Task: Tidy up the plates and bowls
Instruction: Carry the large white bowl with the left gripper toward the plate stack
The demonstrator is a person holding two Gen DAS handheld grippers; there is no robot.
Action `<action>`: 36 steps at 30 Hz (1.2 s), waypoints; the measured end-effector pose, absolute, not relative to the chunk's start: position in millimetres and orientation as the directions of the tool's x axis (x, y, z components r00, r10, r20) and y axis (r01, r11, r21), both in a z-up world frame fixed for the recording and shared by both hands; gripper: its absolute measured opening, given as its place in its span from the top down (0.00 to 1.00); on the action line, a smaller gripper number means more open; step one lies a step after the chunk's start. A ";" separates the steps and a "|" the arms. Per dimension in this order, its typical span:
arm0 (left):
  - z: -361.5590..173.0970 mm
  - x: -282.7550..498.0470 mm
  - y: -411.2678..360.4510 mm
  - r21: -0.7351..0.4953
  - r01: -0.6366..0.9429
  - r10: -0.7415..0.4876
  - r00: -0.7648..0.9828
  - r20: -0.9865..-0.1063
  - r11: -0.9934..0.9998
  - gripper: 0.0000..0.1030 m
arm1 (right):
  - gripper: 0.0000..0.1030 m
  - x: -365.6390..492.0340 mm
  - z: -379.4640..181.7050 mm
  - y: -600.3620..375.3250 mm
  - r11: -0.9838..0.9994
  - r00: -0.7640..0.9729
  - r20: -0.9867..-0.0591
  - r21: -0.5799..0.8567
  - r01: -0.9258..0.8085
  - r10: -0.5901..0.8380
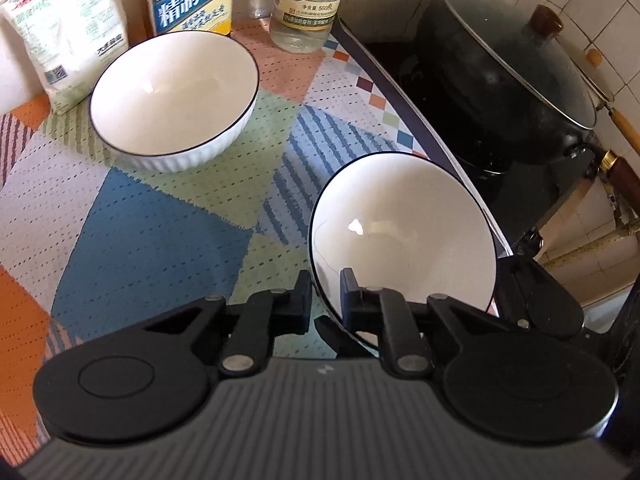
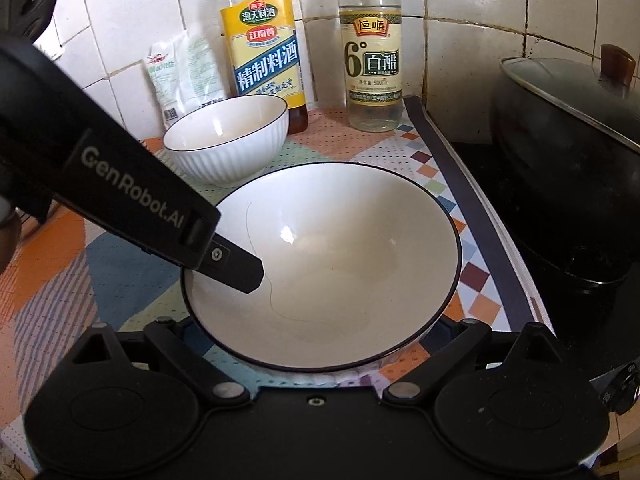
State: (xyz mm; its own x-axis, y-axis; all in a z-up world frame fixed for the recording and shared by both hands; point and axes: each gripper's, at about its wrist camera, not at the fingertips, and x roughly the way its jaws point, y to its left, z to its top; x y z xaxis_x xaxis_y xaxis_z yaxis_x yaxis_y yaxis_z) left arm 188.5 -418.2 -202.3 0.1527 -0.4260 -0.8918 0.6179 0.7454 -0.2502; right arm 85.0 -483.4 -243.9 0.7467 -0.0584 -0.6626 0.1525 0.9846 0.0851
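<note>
White wall tiles back a bench [image 2: 132,280] covered with a patterned mat, and a dark lidded wok [image 1: 508,76] sits on the stove to the right.

Your left tool [image 1: 325,294] is closed on the near-left rim of the wide bowl [image 1: 404,232], one finger outside the wall and the other inside. From the right wrist view, that bowl appears tilted; whether its base touches the mat you cannot tell. Your right tool [image 2: 320,336] hangs just behind the same bowl with its linkage spread wide, holding nothing; its fingertips are hidden under the rim.

The ribbed bowl [image 1: 174,98] stands upright, farther back and to the left of the wide one, near the bottles. If stacking is the aim, that is the direction the coming move turns on: away from you and leftward, with the left hand already nearer and holding.

Readable writing: "GenRobot.AI" on the left tool's side; "精制料酒" on the yellow cooking wine bottle [image 2: 264,52]; "6° 白醋" and "500mL" on the vinegar bottle [image 2: 374,64]. The print on the white bag [image 2: 184,76] is too small to read.
</note>
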 end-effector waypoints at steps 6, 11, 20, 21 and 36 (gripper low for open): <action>-196.1 184.6 -400.2 -0.264 0.602 -0.426 0.141 -0.894 0.754 0.87 | 0.04 78.4 -239.3 -470.0 0.989 0.754 -0.655 0.076 0.130 -0.049; -181.4 172.2 -377.9 -0.220 0.624 -0.413 0.182 -0.893 0.750 0.87 | 0.03 72.1 -229.9 -449.3 0.990 0.759 -0.650 0.077 0.116 -0.038; -156.1 149.1 -311.0 -0.147 0.602 -0.363 0.254 -0.897 0.785 0.87 | 0.04 61.8 -209.8 -387.7 0.999 0.768 -0.640 0.043 0.002 0.026; -154.1 146.7 -301.8 -0.142 0.591 -0.356 0.262 -0.897 0.794 0.87 | 0.04 62.0 -208.1 -378.8 0.999 0.768 -0.640 0.042 -0.018 0.041; -142.7 158.3 -140.1 -0.151 0.390 -0.285 0.312 -0.907 0.908 0.86 | 0.03 84.1 -194.0 -239.3 0.962 0.726 -0.646 0.051 -0.270 0.238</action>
State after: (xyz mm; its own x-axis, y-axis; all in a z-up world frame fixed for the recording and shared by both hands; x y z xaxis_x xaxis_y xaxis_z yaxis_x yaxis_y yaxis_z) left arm 158.3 -140.1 -142.7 0.3117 -0.2847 -0.9065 0.3900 0.9083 -0.1512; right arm 84.1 -239.3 -194.0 0.7256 0.2380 -0.6456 -0.2699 0.9615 0.0512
